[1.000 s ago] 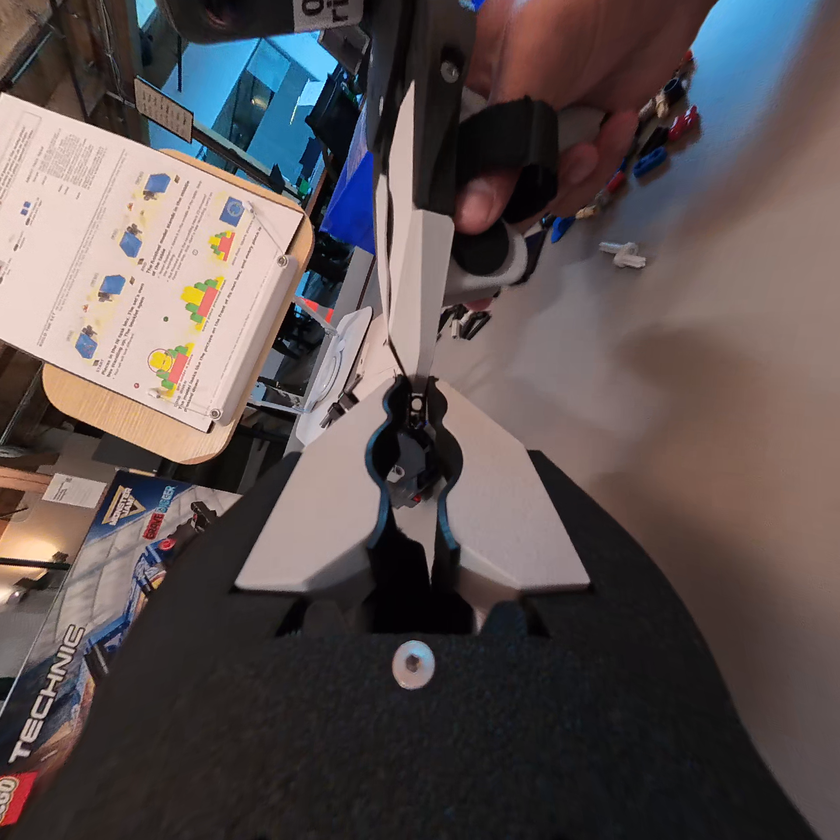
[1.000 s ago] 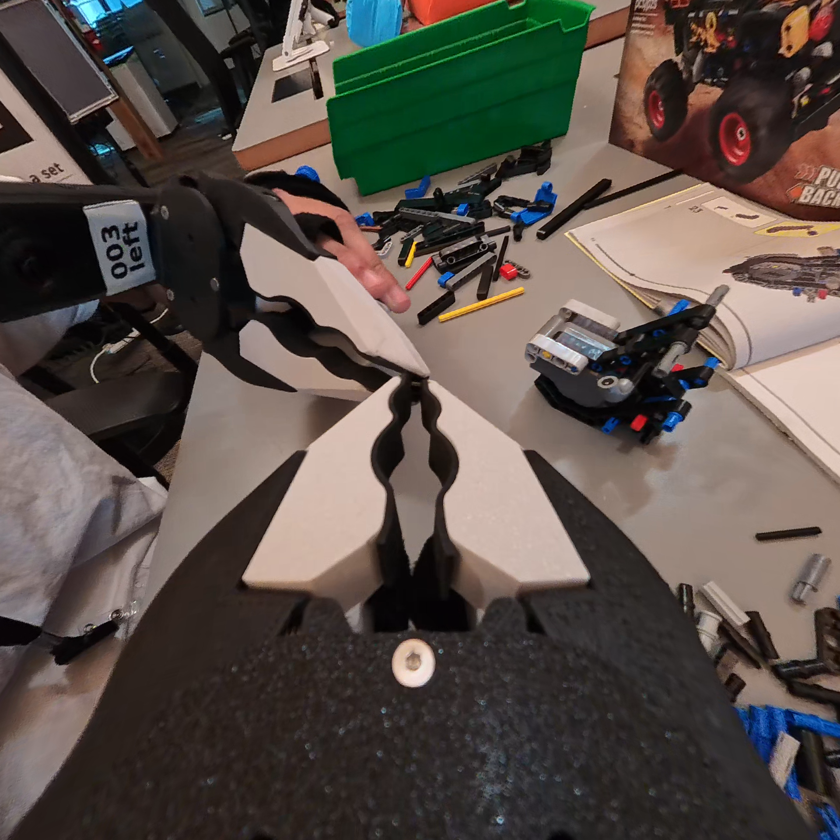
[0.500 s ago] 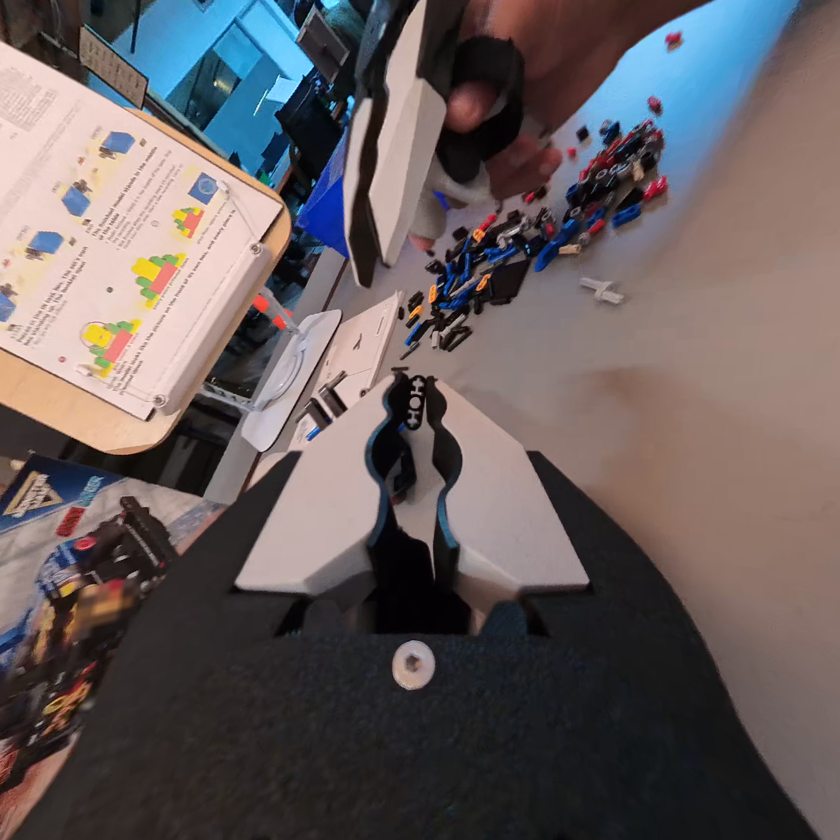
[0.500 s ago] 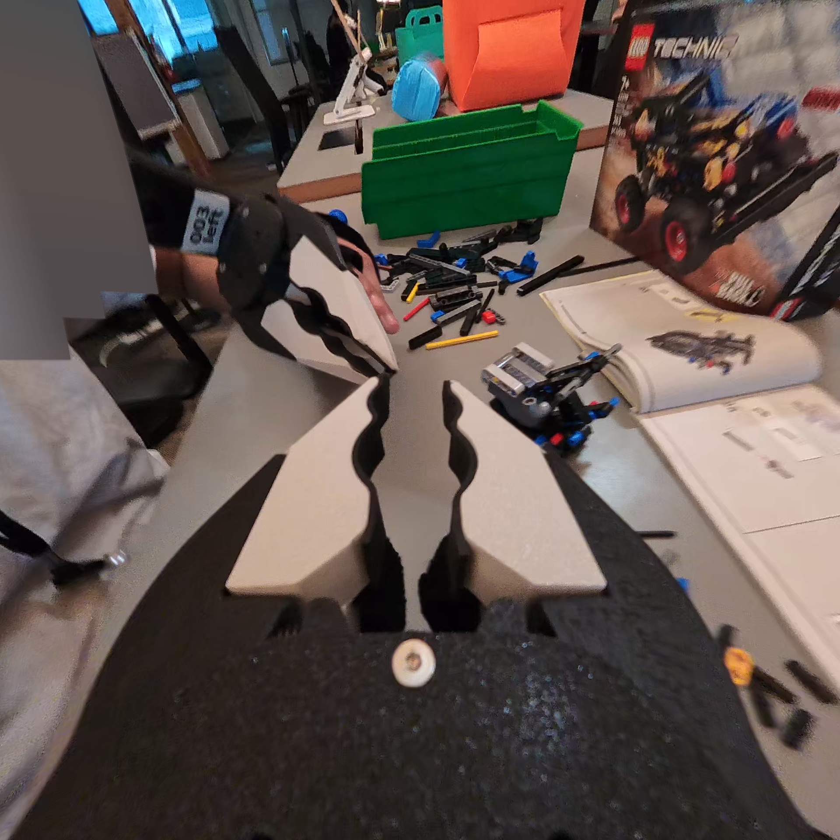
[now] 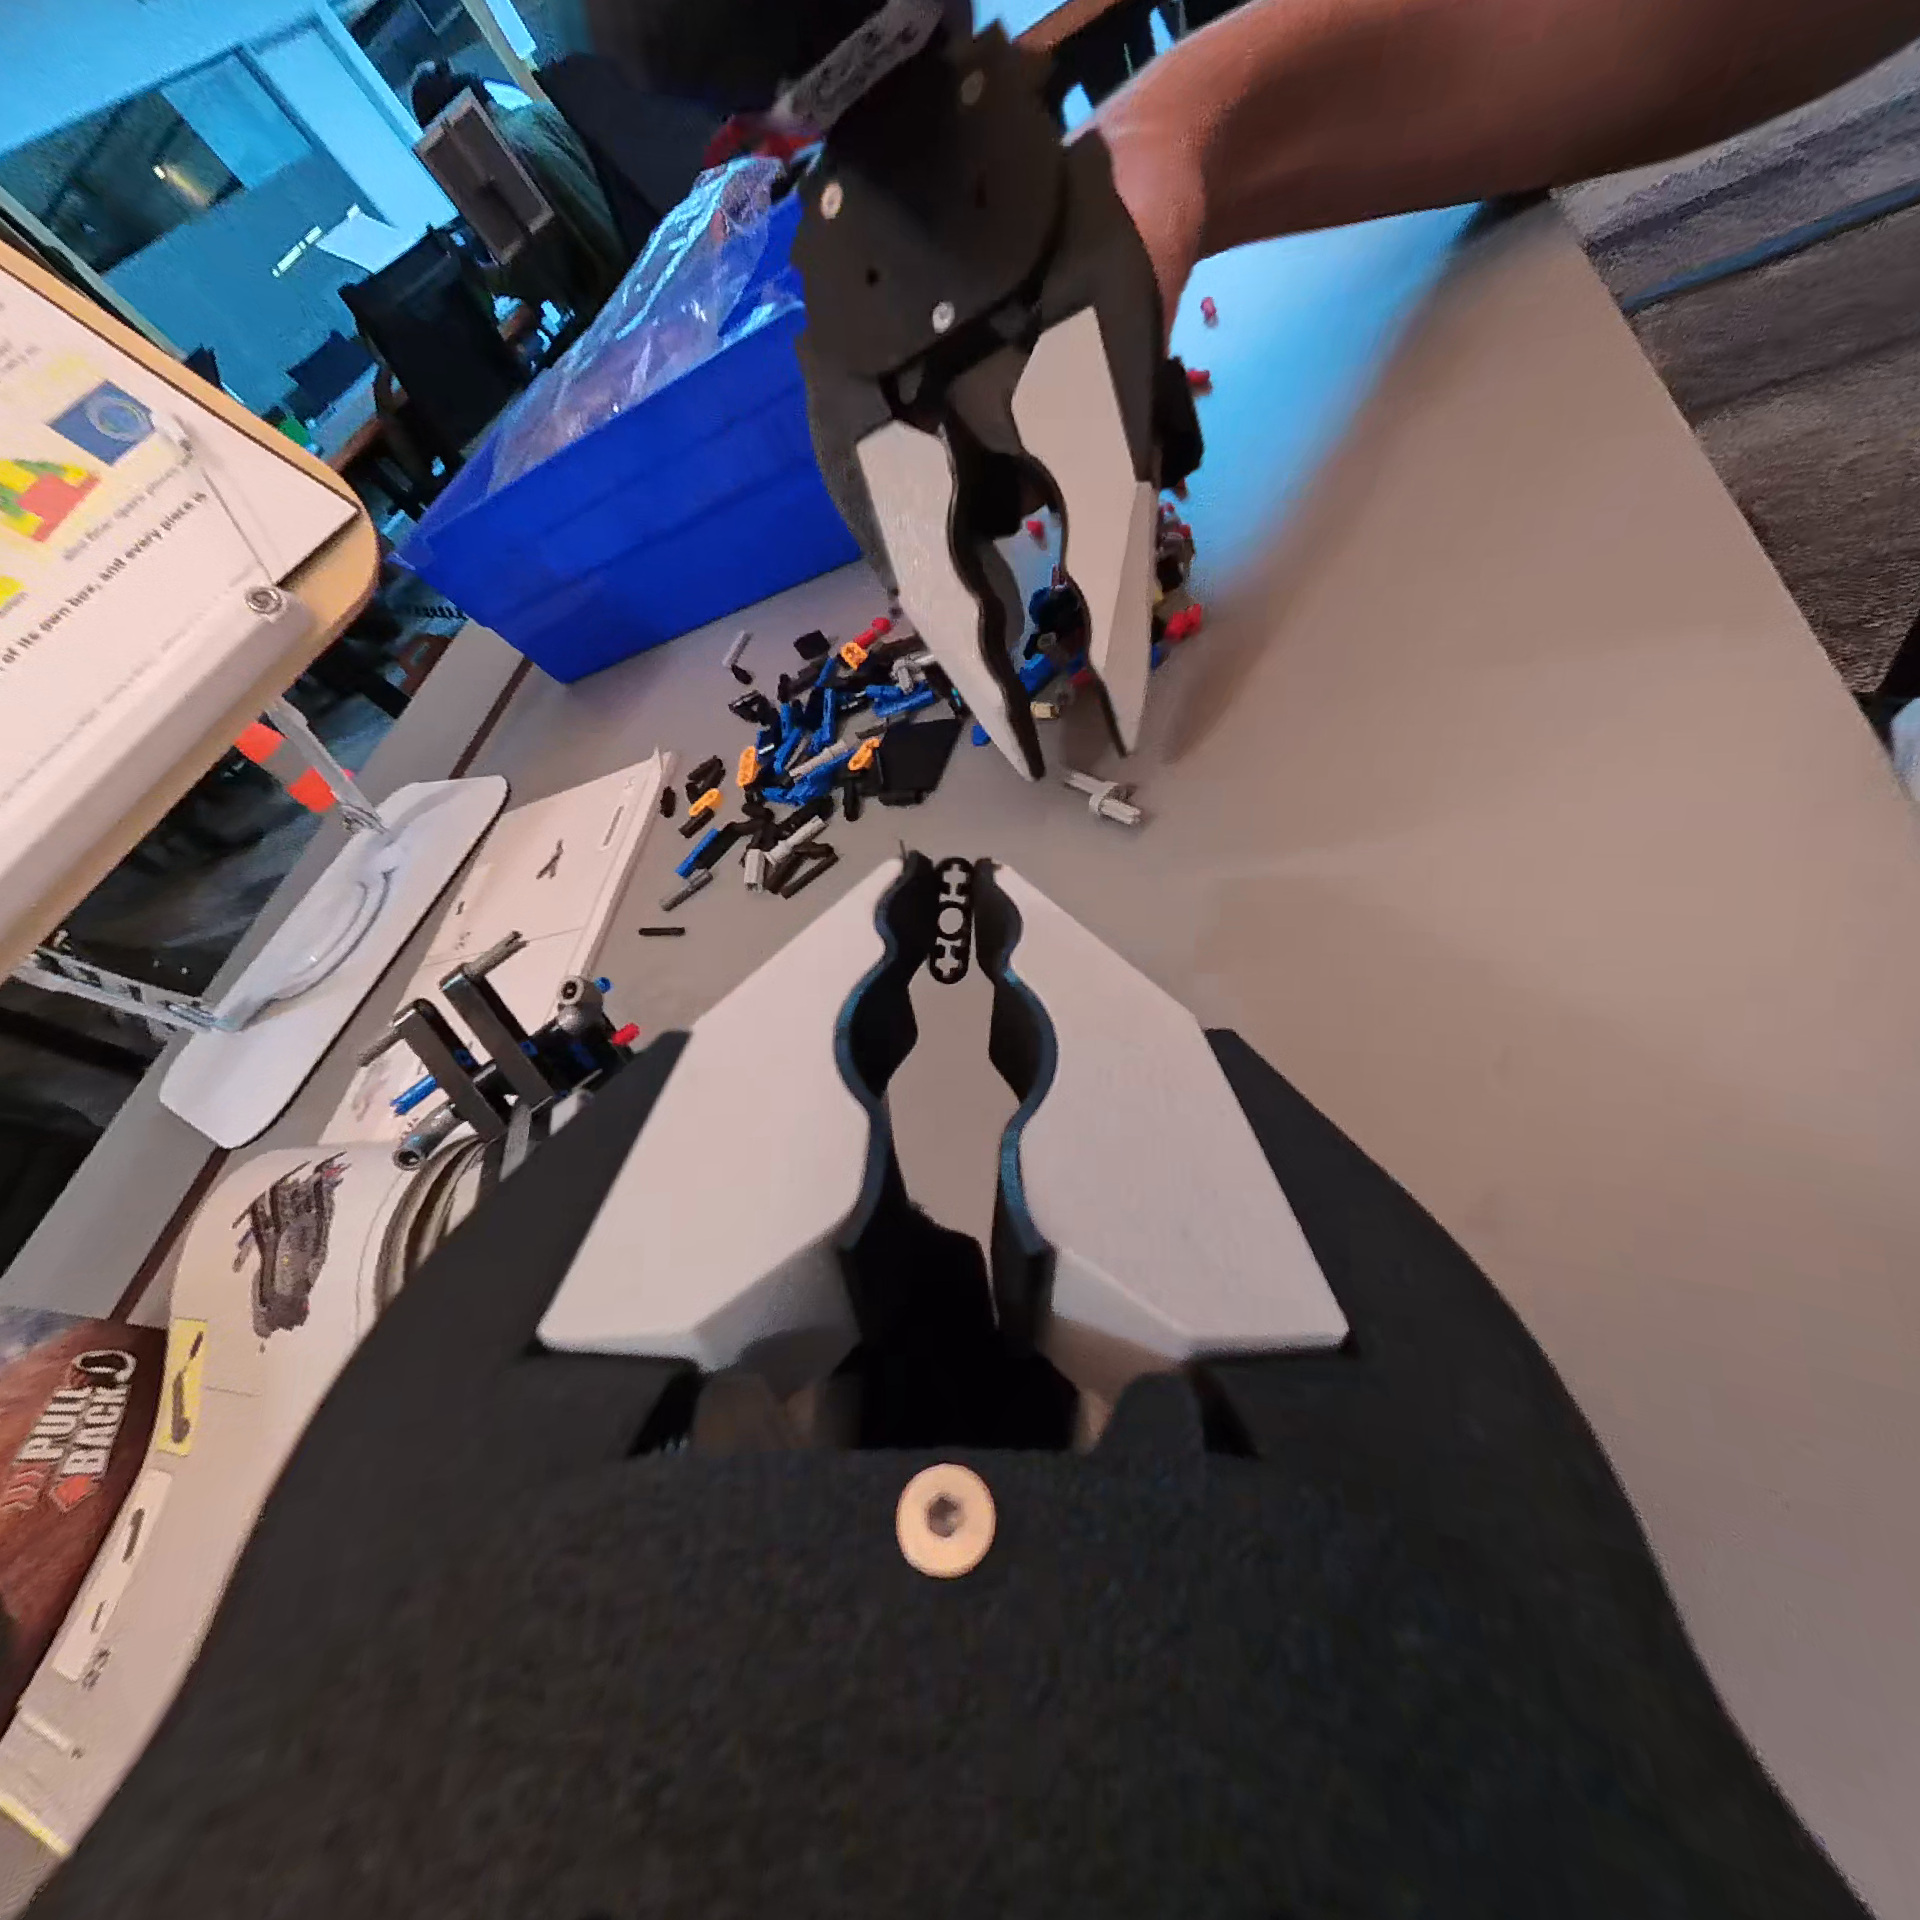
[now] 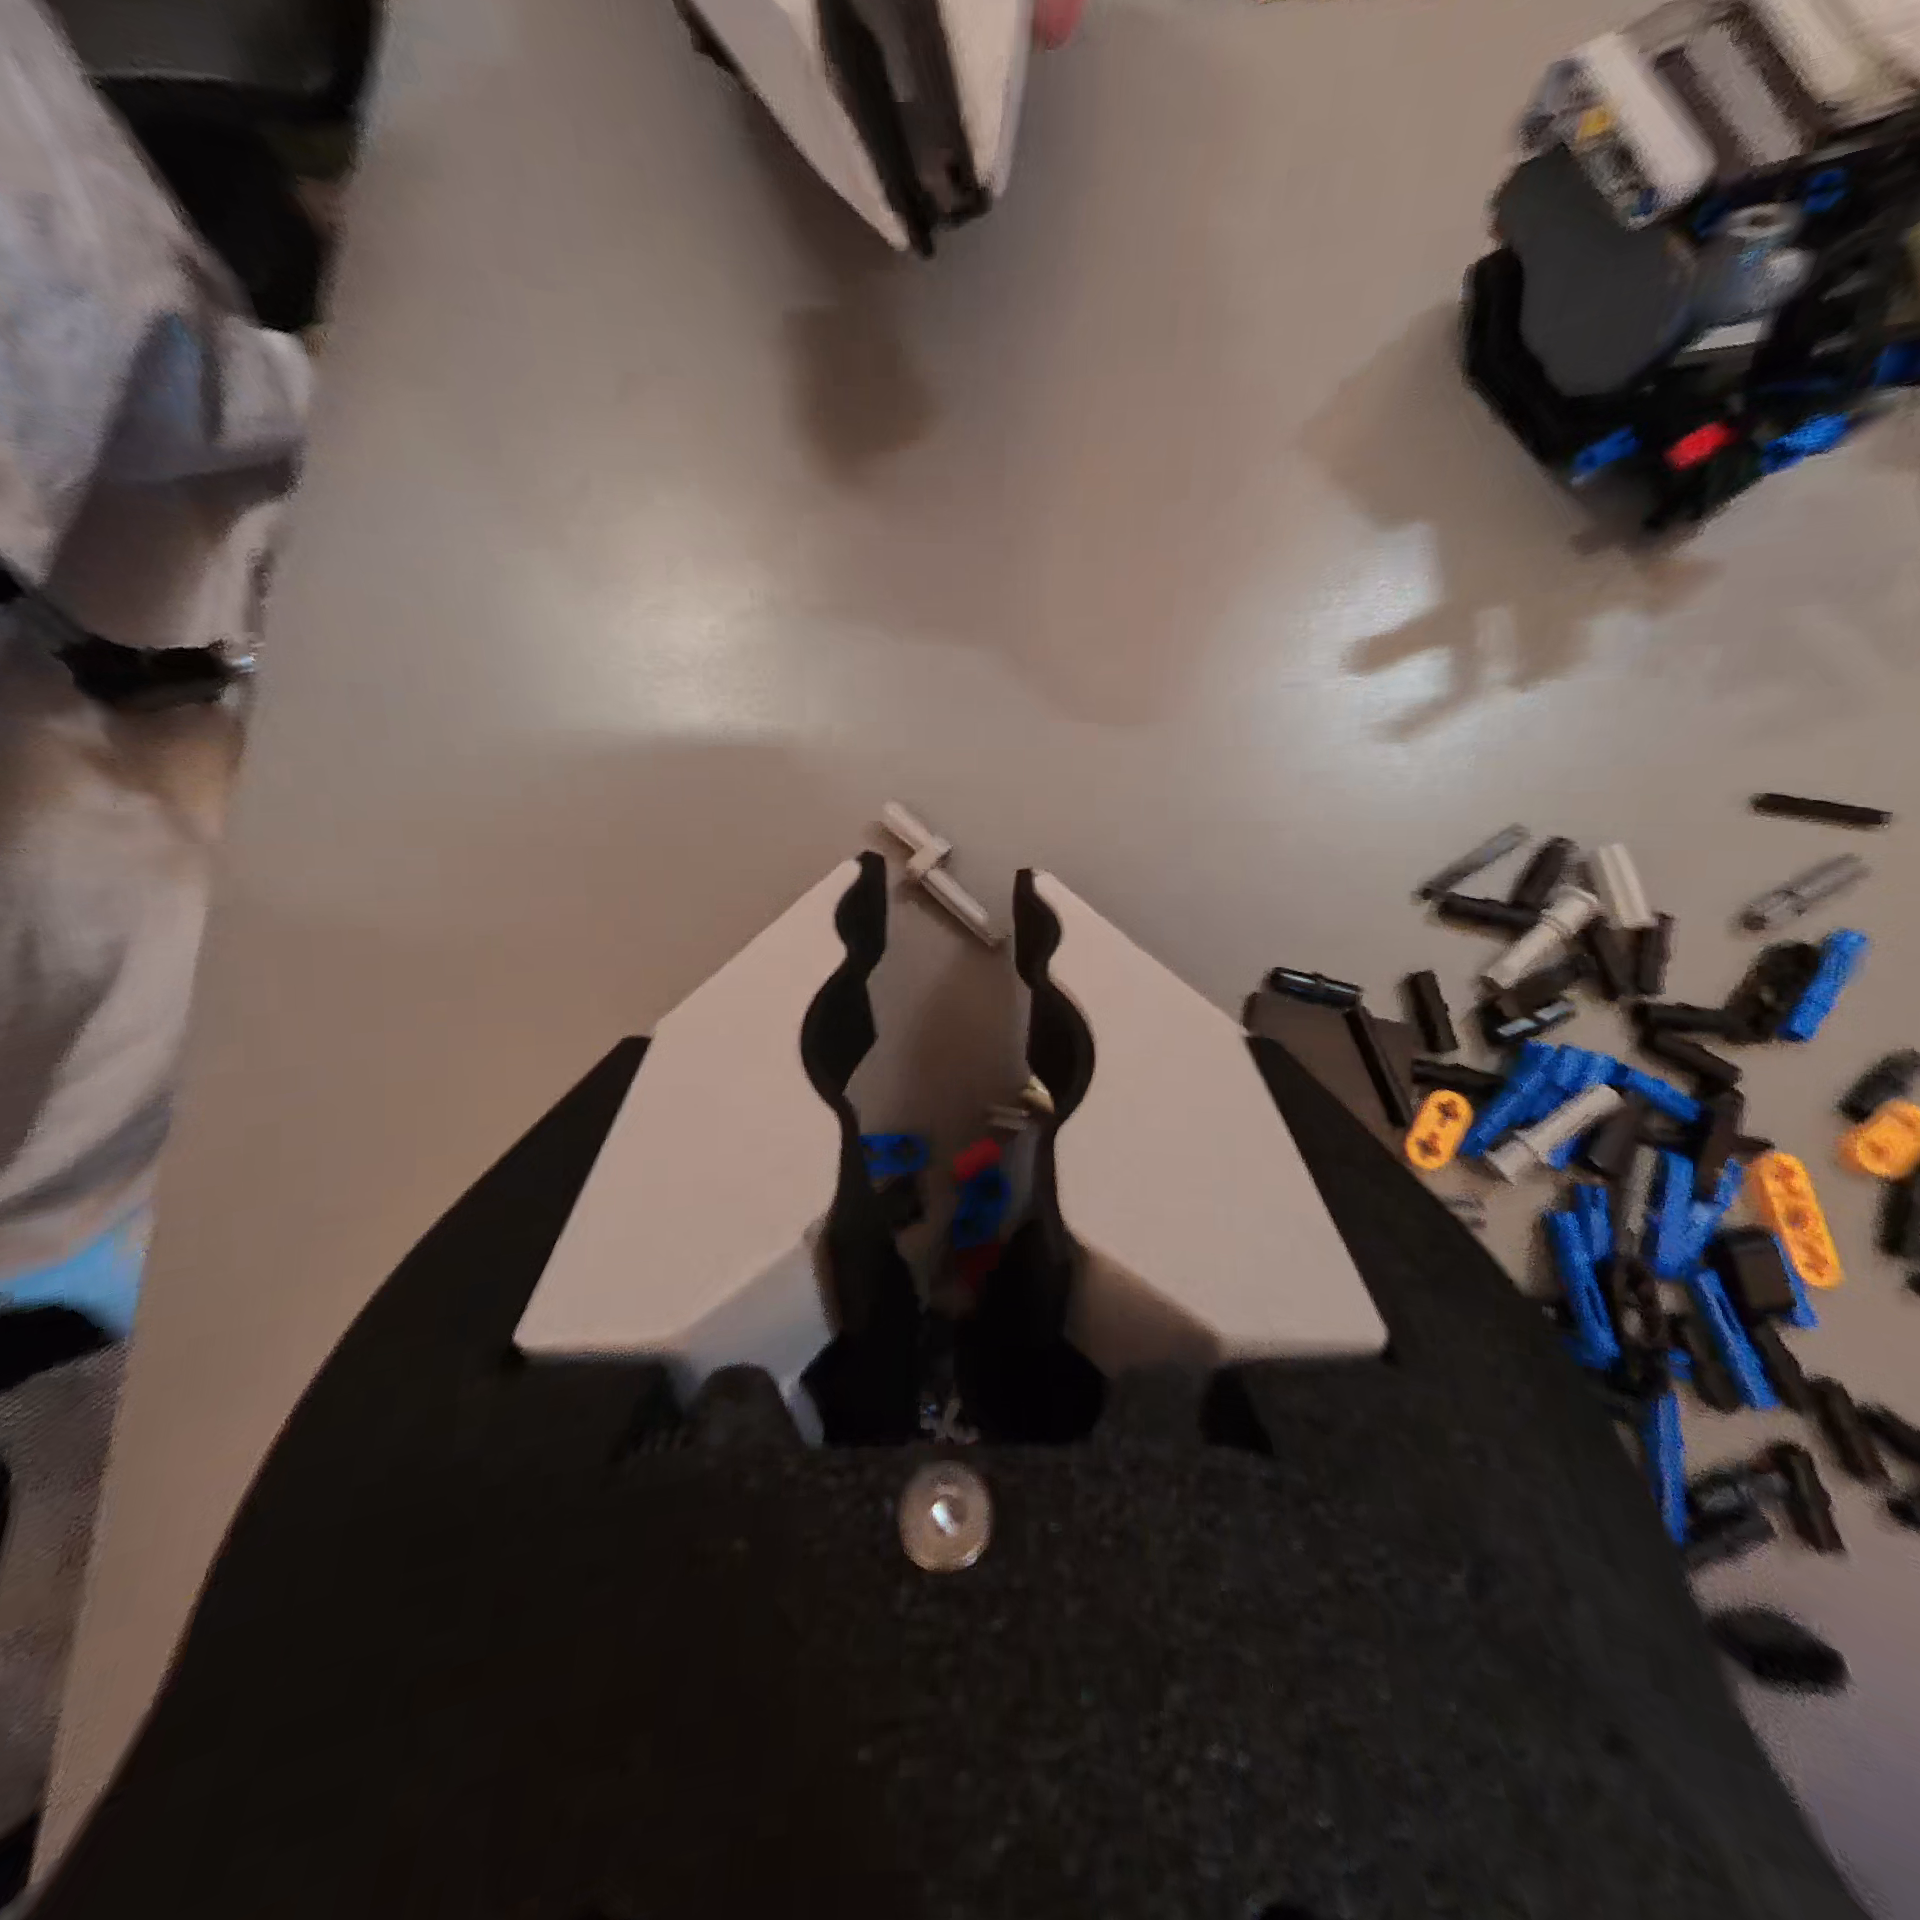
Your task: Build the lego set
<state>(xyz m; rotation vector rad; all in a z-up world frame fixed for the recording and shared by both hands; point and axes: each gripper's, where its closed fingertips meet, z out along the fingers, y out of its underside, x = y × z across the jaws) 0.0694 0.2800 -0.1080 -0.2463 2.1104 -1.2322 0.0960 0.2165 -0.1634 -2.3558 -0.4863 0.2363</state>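
My left gripper (image 5: pixel 951 883) is shut on a small black lego beam (image 5: pixel 952 918) with holes, held at the fingertips above the grey table. My right gripper (image 6: pixel 945 878) is open and points down at the table; a small light grey pin (image 6: pixel 940 875) lies between its fingertips. In the left wrist view the right gripper (image 5: pixel 1081 743) hangs open over the same grey pin (image 5: pixel 1107 800). The partly built black, grey and blue lego model (image 6: pixel 1704 312) stands at the upper right of the right wrist view. The left gripper's fingers (image 6: pixel 894 114) show at the top there.
A pile of loose black, blue, orange and grey lego parts (image 6: pixel 1621 1132) lies right of the right gripper, and shows in the left wrist view (image 5: pixel 821 748). A blue bin (image 5: pixel 644 520), an instruction booklet (image 5: pixel 301 1236), a set box (image 5: pixel 62 1455) and a stand with a printed sheet (image 5: pixel 125 540) lie to the left.
My right gripper has opened, pulled away from the left gripper and dropped down over the grey pin. My left gripper still holds the black beam and has tilted toward the table.
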